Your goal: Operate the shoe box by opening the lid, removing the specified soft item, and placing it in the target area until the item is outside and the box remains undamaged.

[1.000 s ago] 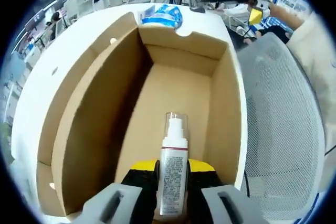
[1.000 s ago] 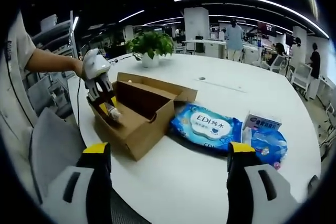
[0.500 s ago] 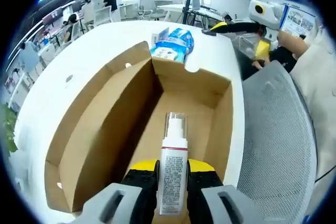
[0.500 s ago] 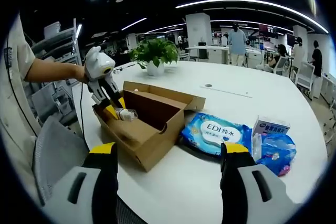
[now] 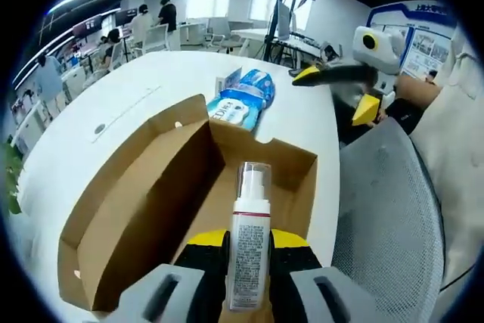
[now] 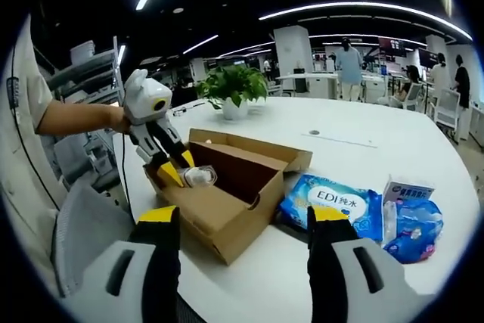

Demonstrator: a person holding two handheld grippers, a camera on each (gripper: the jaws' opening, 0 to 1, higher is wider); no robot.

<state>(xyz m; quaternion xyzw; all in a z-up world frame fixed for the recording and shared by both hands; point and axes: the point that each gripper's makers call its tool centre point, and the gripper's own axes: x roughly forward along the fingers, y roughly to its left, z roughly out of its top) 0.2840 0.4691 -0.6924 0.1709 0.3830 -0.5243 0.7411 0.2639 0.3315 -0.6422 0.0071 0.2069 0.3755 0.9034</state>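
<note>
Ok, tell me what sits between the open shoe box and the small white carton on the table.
In the right gripper view, a blue wipes pack lies between the shoe box and the white carton.

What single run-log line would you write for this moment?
left gripper: shut on spray bottle, above the open shoe box | right gripper: open, holds nothing | wet-wipes pack: on table beside box

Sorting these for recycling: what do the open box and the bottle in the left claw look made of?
The box looks like plain brown cardboard: matte, with raw cut edges and folded flaps. The bottle in the left claw seems to be white plastic with a printed label, a pump top and a clear, glossy cap.
</note>
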